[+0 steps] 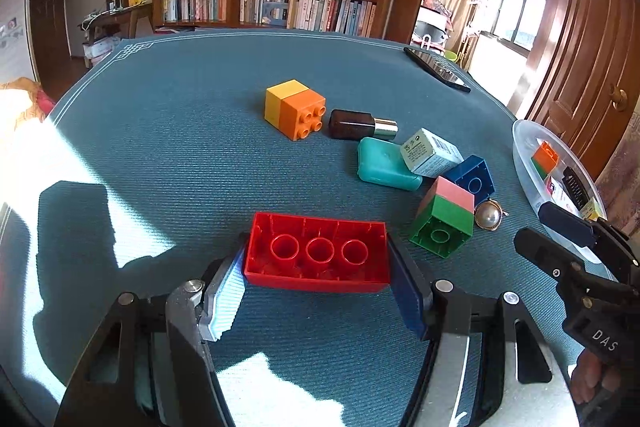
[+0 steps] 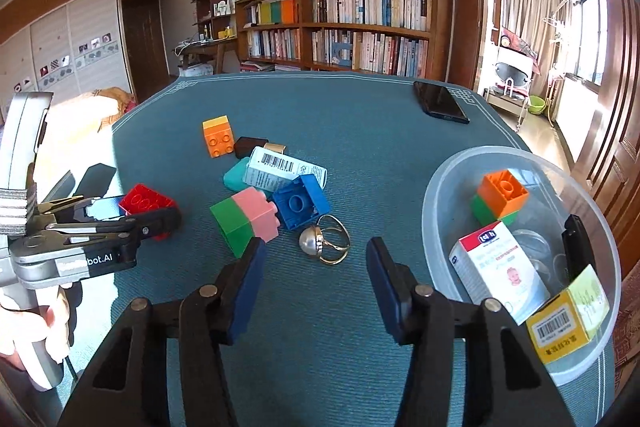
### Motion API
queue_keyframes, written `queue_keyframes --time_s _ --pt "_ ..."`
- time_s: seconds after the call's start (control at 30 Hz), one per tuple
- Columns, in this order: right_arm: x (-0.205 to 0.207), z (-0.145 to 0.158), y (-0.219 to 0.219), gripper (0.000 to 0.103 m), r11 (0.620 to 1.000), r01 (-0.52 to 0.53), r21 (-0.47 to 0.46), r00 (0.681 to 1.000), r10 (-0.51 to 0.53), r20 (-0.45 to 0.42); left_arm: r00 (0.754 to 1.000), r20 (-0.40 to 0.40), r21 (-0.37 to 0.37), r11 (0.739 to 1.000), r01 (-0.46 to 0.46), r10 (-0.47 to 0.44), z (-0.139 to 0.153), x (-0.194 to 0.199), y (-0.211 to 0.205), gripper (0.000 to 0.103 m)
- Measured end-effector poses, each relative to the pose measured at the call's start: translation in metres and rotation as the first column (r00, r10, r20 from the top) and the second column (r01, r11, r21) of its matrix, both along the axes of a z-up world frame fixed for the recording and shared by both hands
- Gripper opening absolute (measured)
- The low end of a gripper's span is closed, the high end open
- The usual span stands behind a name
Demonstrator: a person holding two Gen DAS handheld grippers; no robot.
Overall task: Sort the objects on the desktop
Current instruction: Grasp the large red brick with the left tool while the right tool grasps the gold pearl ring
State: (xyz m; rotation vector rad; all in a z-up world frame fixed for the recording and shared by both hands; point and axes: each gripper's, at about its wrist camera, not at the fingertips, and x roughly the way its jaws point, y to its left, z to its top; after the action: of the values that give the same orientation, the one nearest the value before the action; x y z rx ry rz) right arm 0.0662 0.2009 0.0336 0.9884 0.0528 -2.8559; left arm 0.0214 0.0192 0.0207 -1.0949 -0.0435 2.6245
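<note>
One table (image 1: pixel 160 147) under a blue-green cloth carries everything. At its right edge sits one clear bowl (image 2: pixel 452 171), holding four things: an orange-green block (image 2: pixel 500 201), a white box (image 2: pixel 500 273), a yellow box (image 2: pixel 564 323) and a dark item (image 2: pixel 576 247) too unclear to name.

One black phone (image 2: pixel 440 101) lies at the far right of the table, well apart from the rest.

The left gripper (image 1: pixel 316 263) pinches one red brick (image 1: pixel 318 253) by its two short ends, hollow side facing the camera; whether it is clear of the cloth cannot be told. The right gripper (image 2: pixel 316 271) has its fingers spread wide with nothing between them, hanging above the cloth just beside the bowl.

Loose near the middle lie three blocks: yellow-orange (image 1: pixel 294 109), green-pink (image 1: pixel 444 217) and blue (image 1: pixel 472 179). Among them are one teal case (image 1: pixel 384 167) with one pale carton (image 1: pixel 432 153) resting on it, one dark bottle (image 1: pixel 360 125) lying on its side, and one pearl ring (image 2: pixel 326 241) just beside the green-pink block.
</note>
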Motion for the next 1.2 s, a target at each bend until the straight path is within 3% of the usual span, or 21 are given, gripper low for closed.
queue_keyframes --time_s 0.27,0.47,0.6,0.73,1.2 --pt "-0.028 -0.017 -0.007 0.057 0.999 -0.019 0.047 0.996 0.015 0.084 1.0 0.015 0.024 1.0 -0.007 0.007 -0.002 -0.002 -0.005 0.068" --pt "-0.044 -0.028 0.002 0.053 1.0 -0.002 0.0 0.987 0.002 0.161 1.0 0.023 0.029 0.999 -0.013 0.012 -0.003 -0.002 -0.007 0.068" --pt "-0.045 -0.028 0.0 0.052 1.0 -0.002 0.011 0.988 0.0 0.156 1.0 0.024 0.029 0.999 -0.015 0.014 -0.004 -0.002 -0.007 0.068" --pt "-0.046 -0.026 0.002 0.04 1.0 0.003 0.006 0.988 -0.004 0.155 1.0 0.024 0.03 0.999 -0.02 0.02 -0.004 -0.002 -0.008 0.068" --pt "-0.026 -0.017 -0.007 0.04 0.994 -0.042 -0.105 0.988 0.058 0.146 0.999 0.019 0.036 0.999 -0.028 0.028 -0.004 -0.001 -0.01 0.068"
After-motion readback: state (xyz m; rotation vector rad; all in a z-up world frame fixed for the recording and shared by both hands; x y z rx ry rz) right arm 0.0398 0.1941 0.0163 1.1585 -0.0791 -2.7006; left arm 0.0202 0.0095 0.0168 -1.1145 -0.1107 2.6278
